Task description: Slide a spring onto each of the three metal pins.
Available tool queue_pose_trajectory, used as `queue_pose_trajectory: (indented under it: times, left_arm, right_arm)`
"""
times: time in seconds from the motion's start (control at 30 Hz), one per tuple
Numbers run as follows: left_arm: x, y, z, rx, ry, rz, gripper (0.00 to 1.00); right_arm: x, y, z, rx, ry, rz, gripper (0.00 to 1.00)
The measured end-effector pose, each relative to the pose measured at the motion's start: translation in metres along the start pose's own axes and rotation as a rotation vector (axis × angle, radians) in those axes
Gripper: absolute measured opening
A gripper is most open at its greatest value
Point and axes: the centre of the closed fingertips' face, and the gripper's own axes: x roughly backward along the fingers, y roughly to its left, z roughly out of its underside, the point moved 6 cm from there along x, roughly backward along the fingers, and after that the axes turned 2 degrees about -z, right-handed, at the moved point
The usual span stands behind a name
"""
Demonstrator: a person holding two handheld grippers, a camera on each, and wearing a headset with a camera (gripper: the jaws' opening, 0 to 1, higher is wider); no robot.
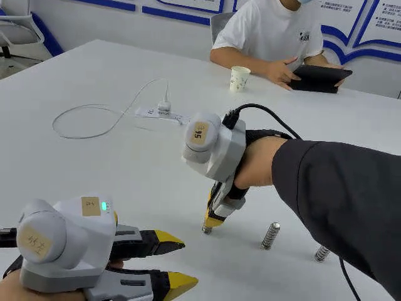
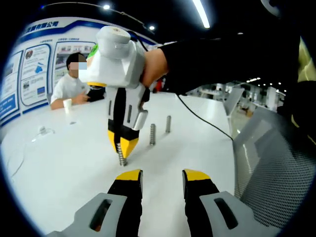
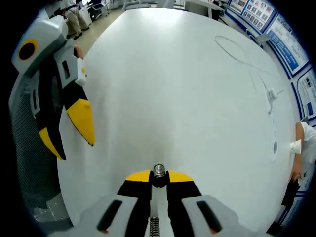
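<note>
Your right gripper (image 1: 210, 224) was clamped on a spring (image 3: 158, 172); your left gripper (image 1: 187, 260) hung near that spring, jaws apart.

The left tool (image 1: 188, 261) has a white-grey rounded housing, black jaws with yellow tips, tan stickers (image 1: 91, 205) and a green light (image 1: 104, 205). The right tool (image 1: 212, 221) looks alike, with a marked tan sticker (image 1: 200, 132) and a black cable (image 1: 263, 111). A dark sleeve (image 1: 338, 188) covers the arm.

Head view overlooks table (image 1: 94, 169); gripper views face inward.
</note>
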Motion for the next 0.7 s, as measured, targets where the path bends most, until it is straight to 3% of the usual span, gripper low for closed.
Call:
queue_pose_trajectory:
  times: [0.47, 0.7]
  left_arm:
    - [0.0, 0.0, -0.001, 0.003, 0.0, -0.006, 0.33]
    - [0.0, 0.001, -0.001, 0.007, -0.002, -0.01, 0.33]
  right_arm:
    - [-0.008, 0.003, 0.003, 0.007, -0.01, 0.003, 0.14]
    - [0.0, 0.003, 0.012, -0.011, -0.037, 0.019, 0.18]
